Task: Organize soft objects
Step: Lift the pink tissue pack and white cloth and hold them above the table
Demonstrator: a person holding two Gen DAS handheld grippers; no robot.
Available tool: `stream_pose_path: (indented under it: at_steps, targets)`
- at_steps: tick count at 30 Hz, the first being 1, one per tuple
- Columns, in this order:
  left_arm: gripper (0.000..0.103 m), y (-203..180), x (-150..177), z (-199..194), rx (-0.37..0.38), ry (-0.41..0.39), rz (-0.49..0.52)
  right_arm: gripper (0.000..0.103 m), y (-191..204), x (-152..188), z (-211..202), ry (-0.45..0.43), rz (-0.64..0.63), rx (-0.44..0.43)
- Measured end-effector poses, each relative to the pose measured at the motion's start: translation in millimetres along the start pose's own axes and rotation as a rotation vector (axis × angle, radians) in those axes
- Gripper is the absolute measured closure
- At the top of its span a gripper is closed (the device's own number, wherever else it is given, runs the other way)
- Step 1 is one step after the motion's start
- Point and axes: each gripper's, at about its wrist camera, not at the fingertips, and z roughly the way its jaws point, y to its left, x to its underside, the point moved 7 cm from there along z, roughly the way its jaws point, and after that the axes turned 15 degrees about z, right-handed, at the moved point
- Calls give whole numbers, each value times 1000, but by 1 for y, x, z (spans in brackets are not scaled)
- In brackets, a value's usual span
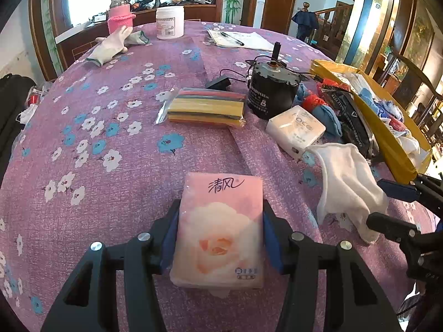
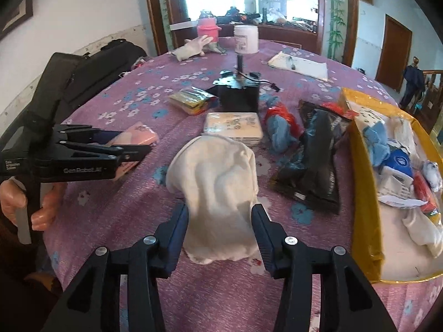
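Note:
My left gripper (image 1: pixel 221 215) is shut on a pink tissue pack (image 1: pixel 220 232) printed with a rose, just above the purple flowered tablecloth (image 1: pixel 110 127). It also shows in the right wrist view (image 2: pixel 133 149), with the pack (image 2: pixel 135 135) between its fingers. My right gripper (image 2: pixel 220 215) is shut on a white cloth (image 2: pixel 218 182), which hangs bunched between the fingers; it appears at the right in the left wrist view (image 1: pixel 349 185). A yellow box (image 2: pixel 365 215) at the right holds several soft items.
On the table are a white tissue pack (image 2: pixel 235 128), a black motor (image 2: pixel 238 94), a bag of coloured strips (image 1: pixel 207 108), a black packet (image 2: pixel 313 163), blue and red cloths (image 2: pixel 279 127), white gloves (image 1: pixel 110 45), a white jar (image 1: pixel 169 22) and papers (image 1: pixel 241 40).

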Motion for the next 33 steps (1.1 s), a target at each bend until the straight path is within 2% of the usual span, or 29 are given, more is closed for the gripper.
stream_pose_path:
  at_steps: [6,7,10,11,13,14,16,20,23,27,31,33]
  targets:
    - [50,2,0,0,24,-9,-14,49,-4,0,9,30,4,12]
    - [50,2,0,-1,24,-9,-14,45,-1,1,12,38,-10,24]
    - [50,1,0,-1,22,-10,-14,46,3,2,18,38,-42,67]
    - [50,1,0,-1,21,-11,-14,62,3,1,18,35,-43,70]
    - [50,2,0,-2,20,-14,-19,82,0,-1,18,27,-32,89]
    - [50,2,0,-2,21,-15,-17,86,-3,-3,17,24,-16,88]
    - [51,3,-1,-4,9,-25,-20,89,-6,-9,13,5,27,59]
    - [51,4,-4,-10,-22,-50,-26,90,-6,-27,2,-81,72,25]
    - [51,0,-10,-10,-8,-58,-40,90,-5,-39,3,-115,109,9]
    - [51,-7,-23,-7,-18,-83,-66,90,0,-48,11,-143,119,16]
    - [51,-10,-27,2,-36,-73,-78,90,-6,-52,14,-138,164,15]
    - [51,-9,-30,1,-53,-92,-86,90,-8,-52,14,-143,158,46]
